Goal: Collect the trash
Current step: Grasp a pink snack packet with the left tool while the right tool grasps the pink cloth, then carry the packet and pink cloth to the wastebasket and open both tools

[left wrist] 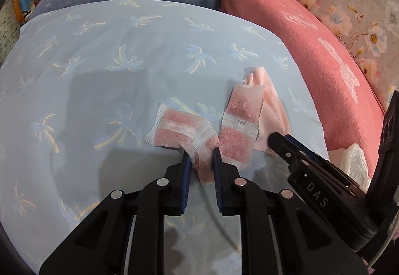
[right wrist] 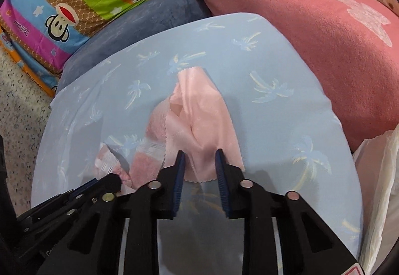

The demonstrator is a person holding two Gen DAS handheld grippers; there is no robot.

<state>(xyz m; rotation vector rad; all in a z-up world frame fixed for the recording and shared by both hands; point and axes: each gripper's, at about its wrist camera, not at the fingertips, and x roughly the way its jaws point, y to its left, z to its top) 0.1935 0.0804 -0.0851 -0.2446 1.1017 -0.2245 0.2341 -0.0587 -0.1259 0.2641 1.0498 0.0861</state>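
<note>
Left hand-held gripper [left wrist: 202, 159] pinches the twin pink powder sachets [left wrist: 197, 135] at centre frame; right hand-held gripper [right wrist: 199, 163] clamps the pink cloth [right wrist: 199, 110] just beside them, white bag [right wrist: 376, 175] at lower right.

Two pink-powder sachets [left wrist: 199, 135] joined in a V (translucent, crinkled), pale pink cloth [right wrist: 199, 120] just beside, partly underneath

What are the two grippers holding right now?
Left gripper: closed on a pink packet.
Right gripper: closed on the pink cloth.
</note>
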